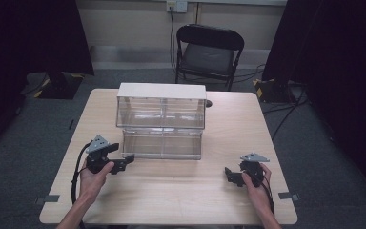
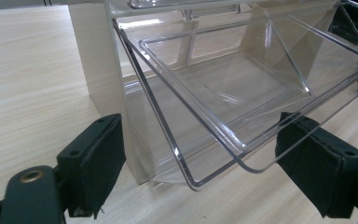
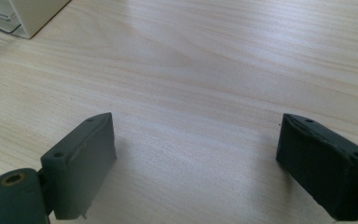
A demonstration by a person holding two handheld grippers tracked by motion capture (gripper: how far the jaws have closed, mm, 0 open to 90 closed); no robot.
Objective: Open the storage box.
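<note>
Left tongs [image 1: 126,161] gape at the lower of two clear bins [image 1: 162,143]; right tongs [image 1: 230,174] hover open over the bench [image 1: 181,191].

Clear bin cabinet [image 1: 161,121] mid-table [image 1: 181,200]; black folding chair [image 1: 208,52] behind.

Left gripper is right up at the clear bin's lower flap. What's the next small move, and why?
Probably ease the left gripper forward and close on the lower flap's front edge. Its jaws stand open to either side of that edge, without touching it yet, while the right gripper rests open over the bare table.
</note>
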